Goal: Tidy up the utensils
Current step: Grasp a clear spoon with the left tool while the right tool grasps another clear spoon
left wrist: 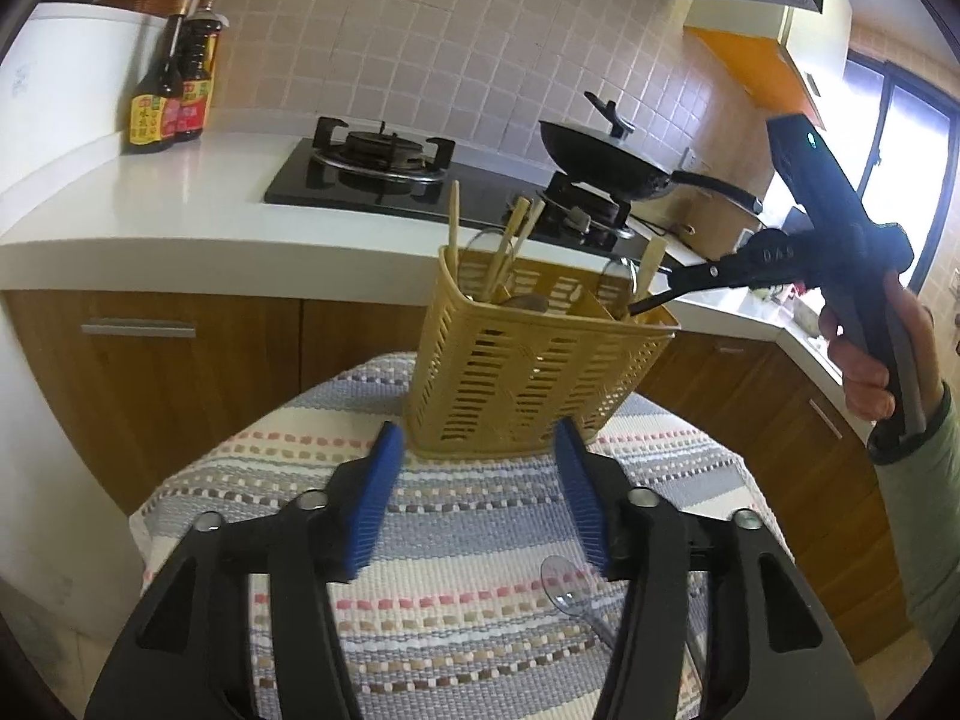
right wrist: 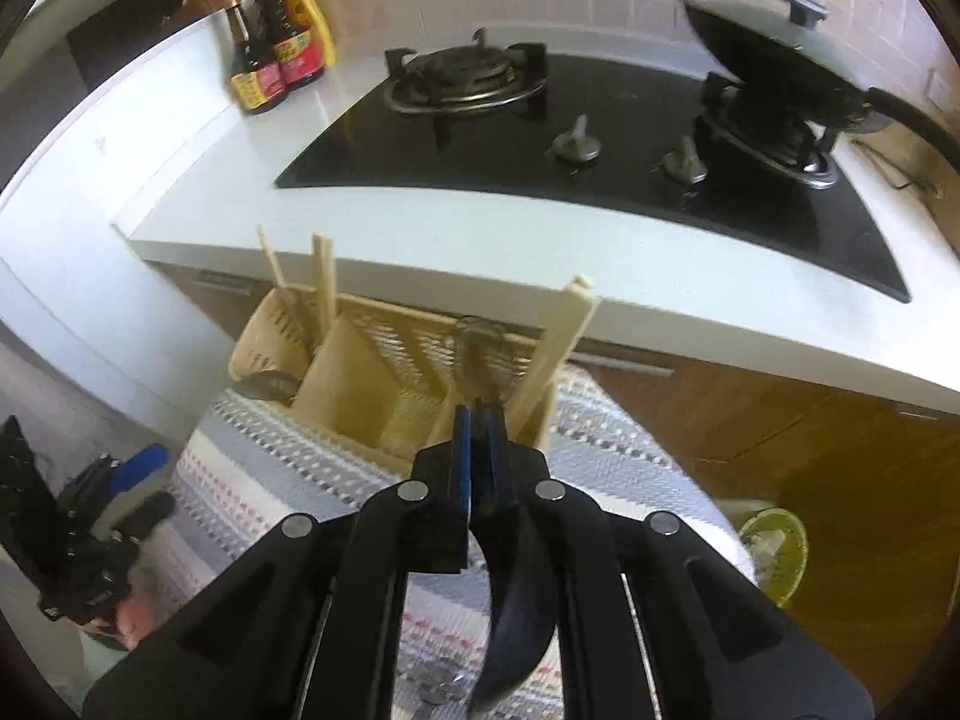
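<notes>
**Yellow plastic caddy on striped cloth; right tongs at its right-hand compartment**

Woven cloth (left wrist: 456, 552), striped in blue, cream and pink, covers the small table. At far left on the white countertop (left wrist: 198, 192) stand two dark sauce bottles (left wrist: 171, 90), side by side. Next along, the black gas hob (left wrist: 384, 174) is set into the counter.

The left gripper (left wrist: 477, 501) is held low over the cloth, its blue pads wide apart with nothing between them. The yellow slotted utensil caddy (left wrist: 528, 372) stands upright on the cloth just beyond the fingertips. Wooden chopsticks (left wrist: 510, 240) rise from its left compartment. A clear plastic spoon (left wrist: 564, 588) lies on the cloth near the right finger of this gripper.

Further right, a lidded black wok (left wrist: 606, 162) sits on the right burner. The right gripper (right wrist: 478, 420) is closed on a dark blue spoon (right wrist: 516, 612), gripped by its handle, bowl hanging back toward the camera. Its tips are at the rim of the caddy's right-hand compartment, beside a flat wooden utensil (right wrist: 558, 342) leaning there. A clear handle also stands in that compartment; its type cannot be determined.
</notes>
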`<state>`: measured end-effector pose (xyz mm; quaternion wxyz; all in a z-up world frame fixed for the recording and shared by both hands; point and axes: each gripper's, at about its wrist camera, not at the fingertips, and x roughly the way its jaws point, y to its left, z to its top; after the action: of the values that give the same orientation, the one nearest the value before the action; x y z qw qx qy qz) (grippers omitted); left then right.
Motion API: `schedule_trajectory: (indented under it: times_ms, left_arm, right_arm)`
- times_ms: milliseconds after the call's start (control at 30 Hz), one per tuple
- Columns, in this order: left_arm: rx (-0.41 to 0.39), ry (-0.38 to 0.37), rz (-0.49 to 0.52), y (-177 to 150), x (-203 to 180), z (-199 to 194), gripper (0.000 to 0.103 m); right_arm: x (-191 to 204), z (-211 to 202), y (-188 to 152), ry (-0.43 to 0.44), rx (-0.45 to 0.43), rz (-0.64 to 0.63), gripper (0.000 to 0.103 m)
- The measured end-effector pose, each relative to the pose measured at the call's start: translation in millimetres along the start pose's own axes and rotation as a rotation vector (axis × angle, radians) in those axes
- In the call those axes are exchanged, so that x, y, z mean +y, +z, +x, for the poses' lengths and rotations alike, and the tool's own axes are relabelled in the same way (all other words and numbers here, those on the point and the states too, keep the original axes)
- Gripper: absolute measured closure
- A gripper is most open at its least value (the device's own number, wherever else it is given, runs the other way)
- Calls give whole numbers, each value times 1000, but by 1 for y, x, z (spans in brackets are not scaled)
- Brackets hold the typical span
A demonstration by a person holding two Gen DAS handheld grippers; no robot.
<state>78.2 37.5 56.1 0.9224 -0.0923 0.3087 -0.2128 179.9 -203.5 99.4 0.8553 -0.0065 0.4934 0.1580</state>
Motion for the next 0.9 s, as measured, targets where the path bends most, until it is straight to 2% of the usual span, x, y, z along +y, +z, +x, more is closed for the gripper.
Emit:
schedule_trajectory:
  times_ms: [67,133,167,400,500,600,700,800,900]
  left_arm:
    - [11,-2,8,-1,-3,1,44]
    - [25,-9,15,-3,-8,2,41]
    - [30,-11,18,-4,-10,3,41]
    - [61,-23,35,-8,-28,2,40]
    - [64,-14,57,-10,-39,-3,40]
    - [66,-4,70,-13,-51,-9,40]
    - [69,-7,73,-19,-62,-15,40]
    - [76,7,85,-25,-72,-18,40]
    - [90,44,95,-32,-82,-18,40]
  right_arm:
    - [-2,-6,-1,6,-8,8,85]
    - [-4,-14,-3,4,-24,18,56]
    - [-4,-17,-4,1,-42,19,53]
    - [-3,-52,-17,29,-137,32,53]
    - [1,-73,-34,22,-178,22,53]
    - [2,-88,-60,23,-196,29,53]
    - [2,-92,-89,-11,-201,46,53]
    - [0,-89,-119,-21,-198,67,53]
    - [-4,-80,-150,-77,-195,116,53]
